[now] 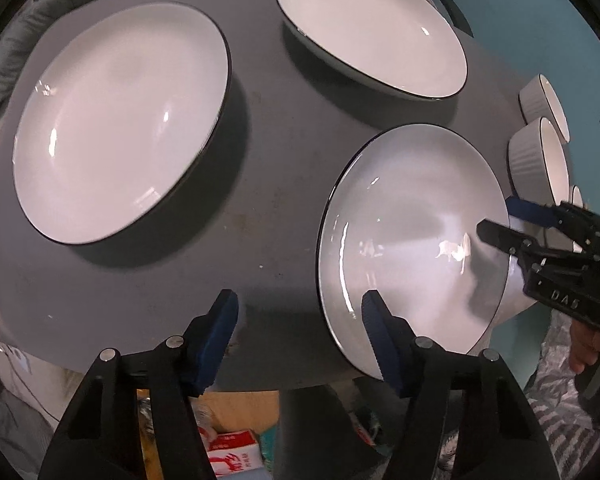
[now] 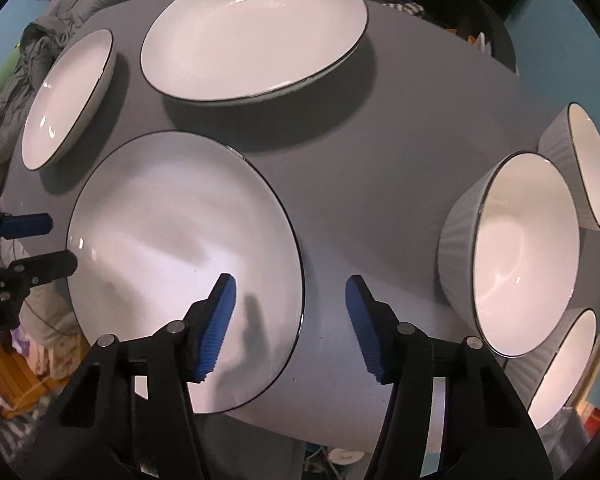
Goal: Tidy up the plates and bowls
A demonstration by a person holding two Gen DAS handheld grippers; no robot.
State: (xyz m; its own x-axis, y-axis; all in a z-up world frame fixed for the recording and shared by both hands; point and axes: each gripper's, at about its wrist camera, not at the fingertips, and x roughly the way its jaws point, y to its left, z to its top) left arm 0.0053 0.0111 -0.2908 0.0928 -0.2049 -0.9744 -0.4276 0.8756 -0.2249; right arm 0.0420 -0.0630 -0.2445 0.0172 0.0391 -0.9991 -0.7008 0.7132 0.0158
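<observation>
Over the near plate, the right gripper straddles its right rim, pads spread, not touching. Left gripper straddles that plate's left rim, likewise spread. Ribbed bowls sit right of it.

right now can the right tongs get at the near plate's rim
Probably yes. The right tongs stand open straddling the near plate's right rim, one pad over the plate, the other over bare table. Nothing lies between; the bowls sit clear to the right.
</observation>
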